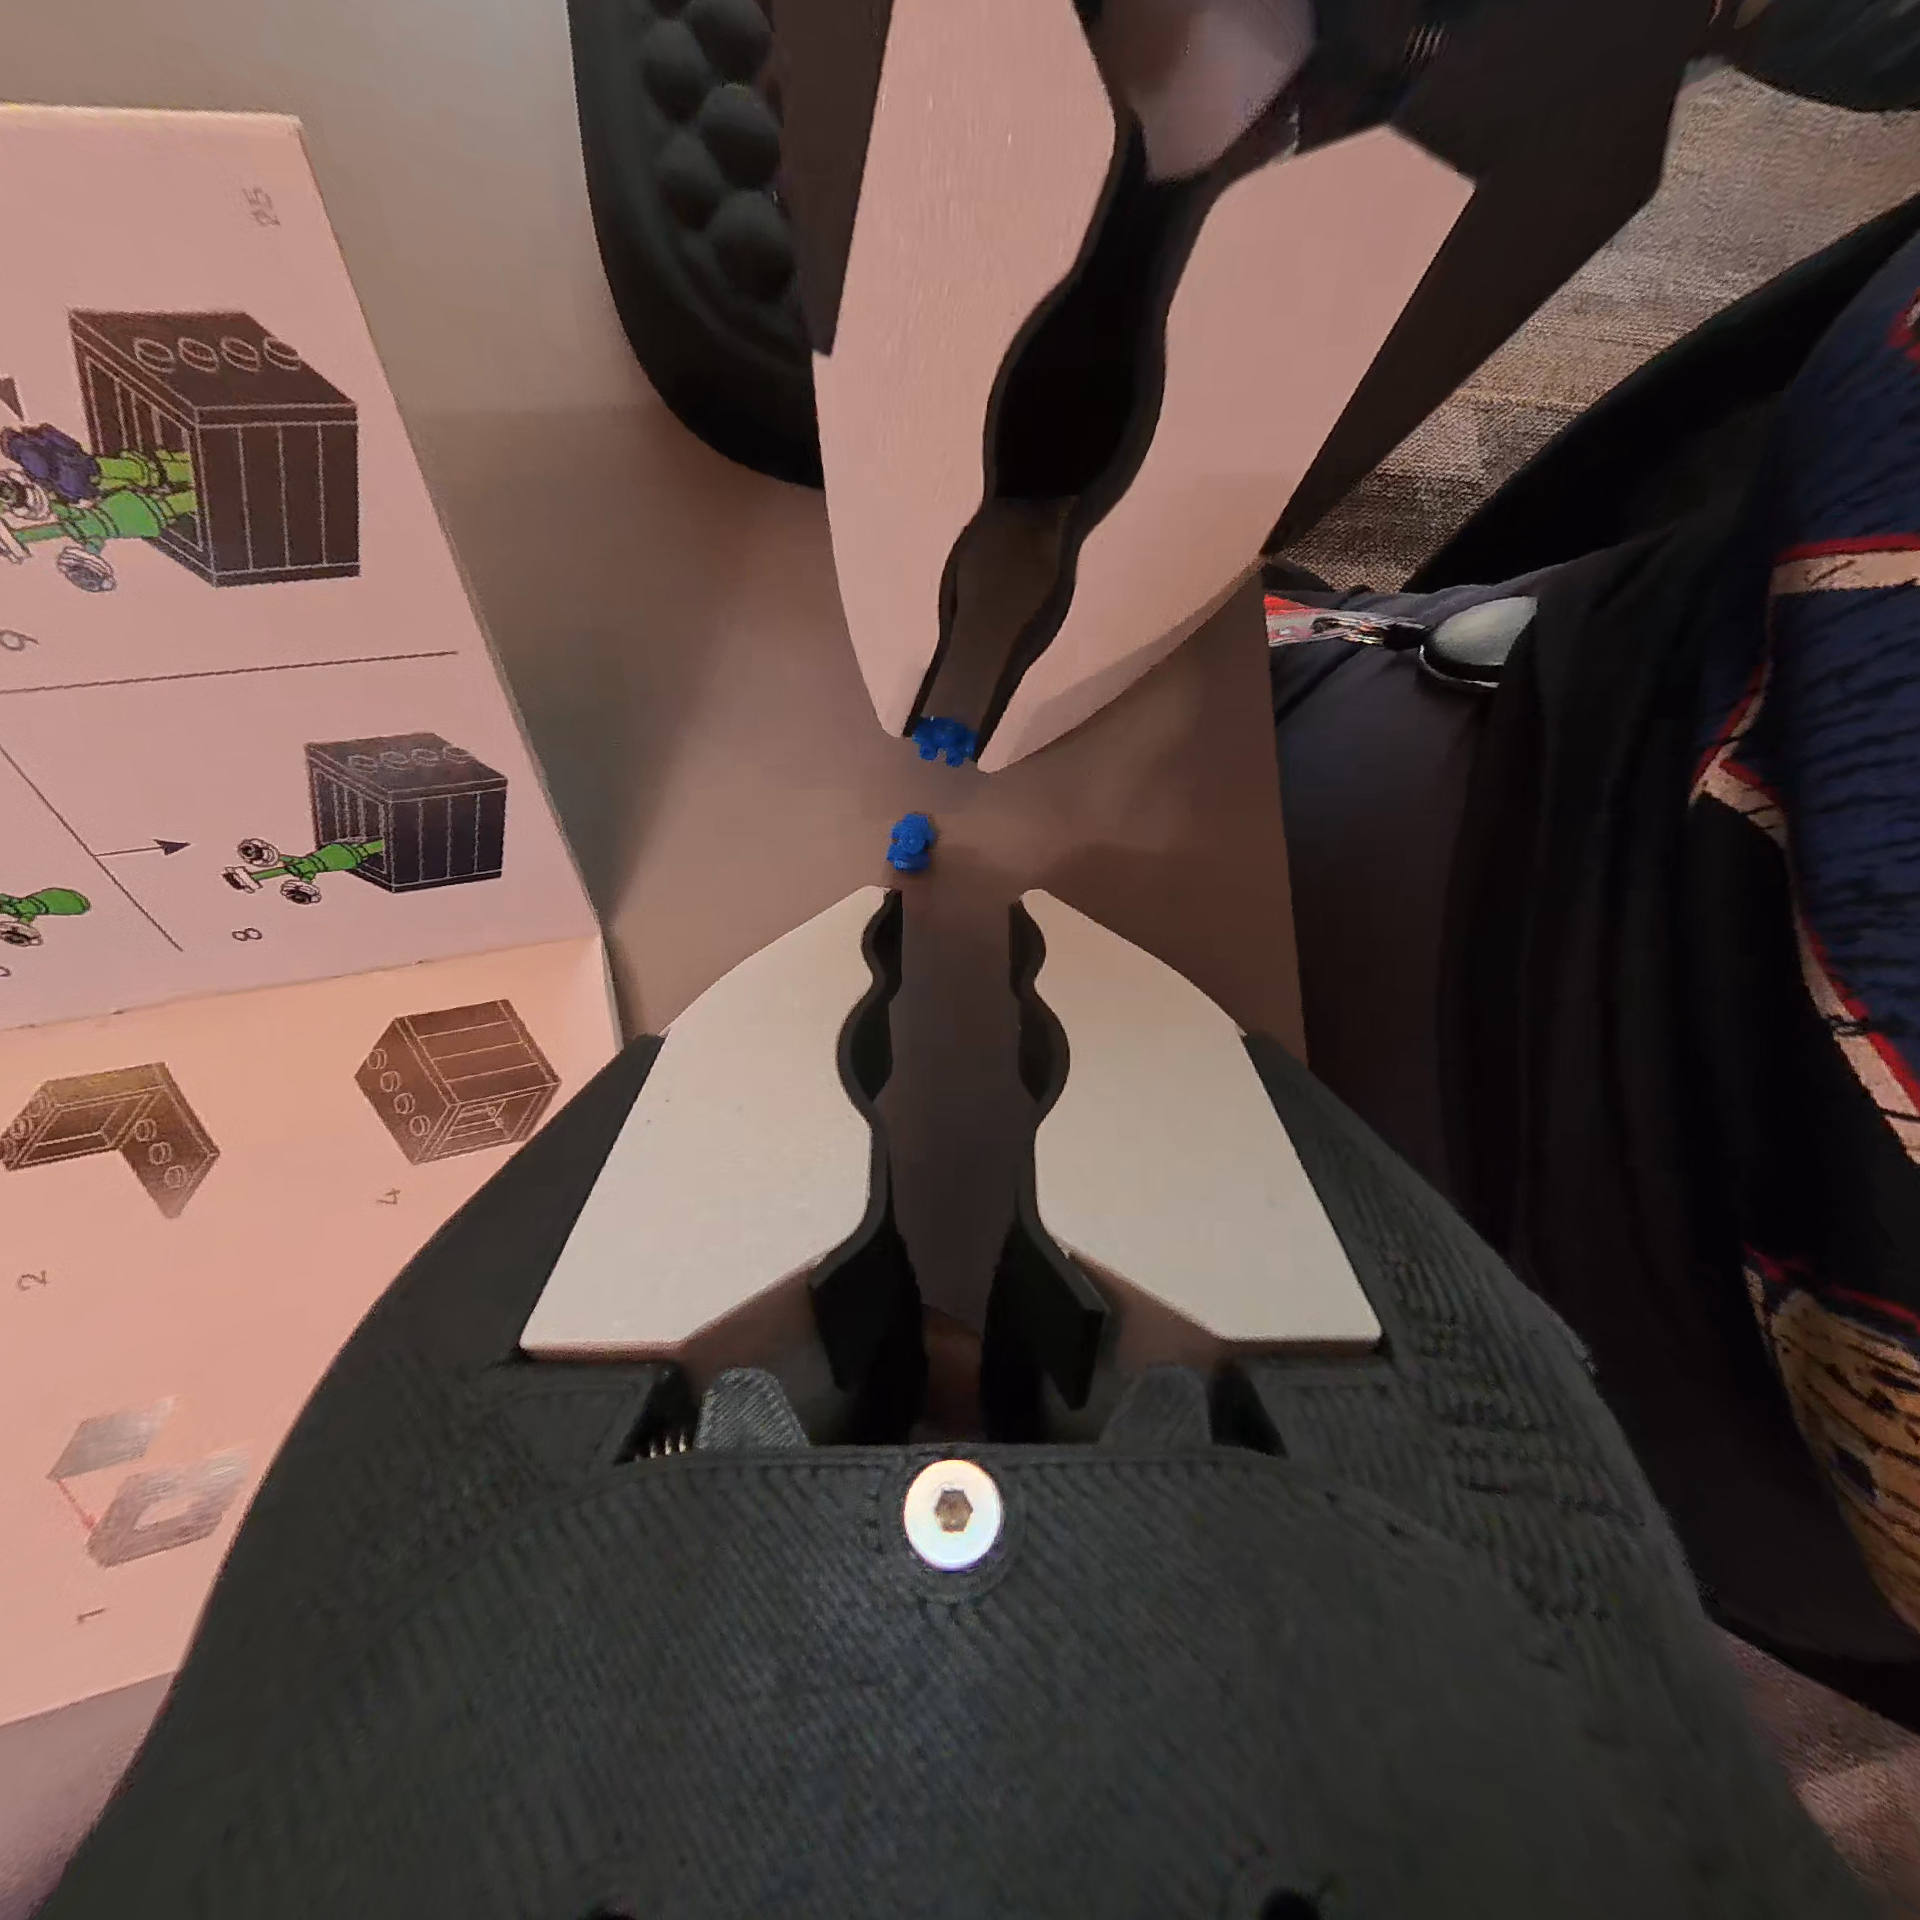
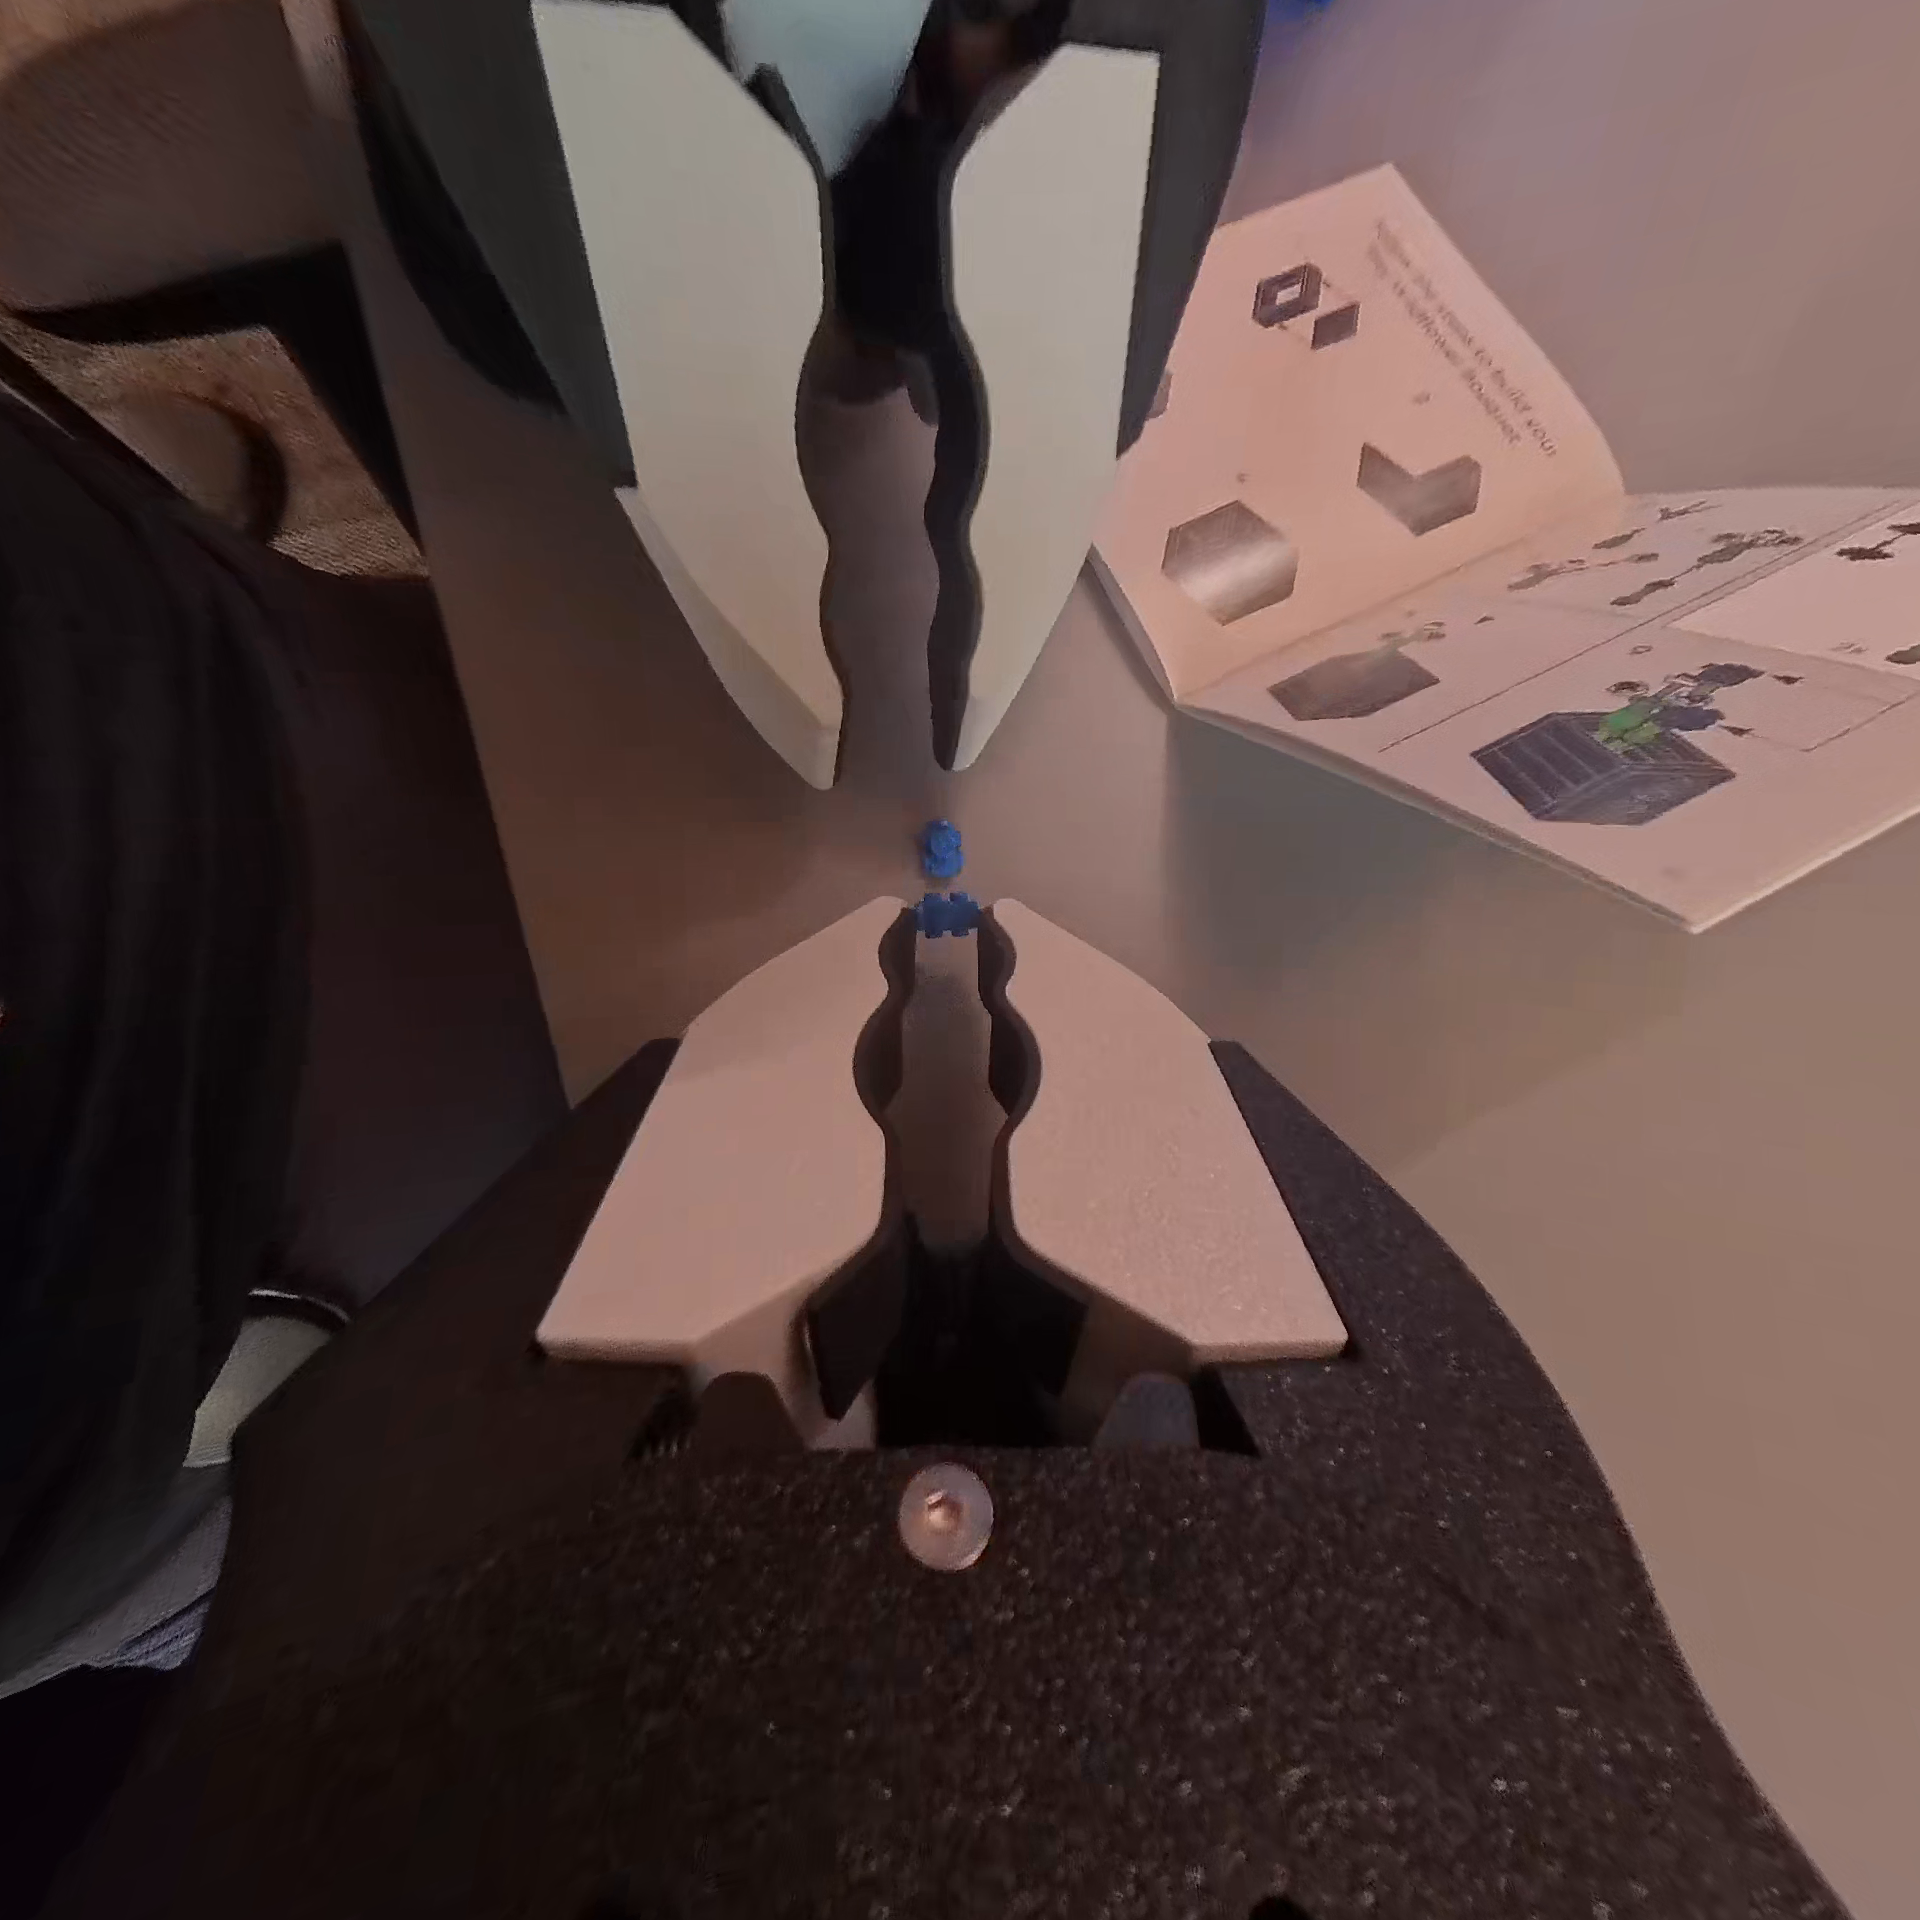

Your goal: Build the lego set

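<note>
My right gripper (image 2: 945,906) is shut on a tiny blue lego piece (image 2: 945,916), pinched at its fingertips. In the left wrist view it comes in from the top (image 1: 945,743) with that piece (image 1: 943,740) in its tips. A second tiny blue piece (image 1: 911,842) sits loose between the two grippers, just past my left gripper's left fingertip; it also shows in the right wrist view (image 2: 941,847). My left gripper (image 1: 954,896) is open and empty, tip to tip with the right one. It enters the right wrist view from the top (image 2: 894,774).
An open instruction booklet (image 1: 260,623) lies on the grey table (image 1: 675,675) to my left gripper's left; it also shows in the right wrist view (image 2: 1558,623). A black knobbly object (image 1: 717,208) lies behind. A person's dark clothing (image 1: 1766,831) is at the table's edge.
</note>
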`<state>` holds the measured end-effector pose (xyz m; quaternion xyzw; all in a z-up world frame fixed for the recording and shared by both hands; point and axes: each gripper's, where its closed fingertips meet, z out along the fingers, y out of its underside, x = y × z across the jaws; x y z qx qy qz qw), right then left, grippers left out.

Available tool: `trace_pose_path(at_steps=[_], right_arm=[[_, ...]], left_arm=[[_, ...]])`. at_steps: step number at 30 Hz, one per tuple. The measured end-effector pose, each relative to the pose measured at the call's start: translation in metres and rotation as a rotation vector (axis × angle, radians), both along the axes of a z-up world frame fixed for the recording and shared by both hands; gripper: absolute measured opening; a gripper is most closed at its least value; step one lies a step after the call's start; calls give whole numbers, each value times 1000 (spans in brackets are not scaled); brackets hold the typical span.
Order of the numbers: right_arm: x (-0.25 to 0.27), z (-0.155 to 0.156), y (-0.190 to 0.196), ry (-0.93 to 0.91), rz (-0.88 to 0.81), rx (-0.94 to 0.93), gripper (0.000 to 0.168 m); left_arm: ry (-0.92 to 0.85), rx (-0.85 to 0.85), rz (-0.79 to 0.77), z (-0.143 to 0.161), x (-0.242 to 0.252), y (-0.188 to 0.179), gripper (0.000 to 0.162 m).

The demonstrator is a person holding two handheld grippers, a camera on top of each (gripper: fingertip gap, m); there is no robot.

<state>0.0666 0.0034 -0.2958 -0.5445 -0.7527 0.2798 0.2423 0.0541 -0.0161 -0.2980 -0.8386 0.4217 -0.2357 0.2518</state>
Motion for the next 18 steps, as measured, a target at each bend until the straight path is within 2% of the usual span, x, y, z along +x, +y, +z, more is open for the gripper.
trace_pose_path(at_steps=[18], right_arm=[[-12,-6,-4,-111,-11,-15,11]], left_arm=[[-39,31,-26,-4,-11,1,20]])
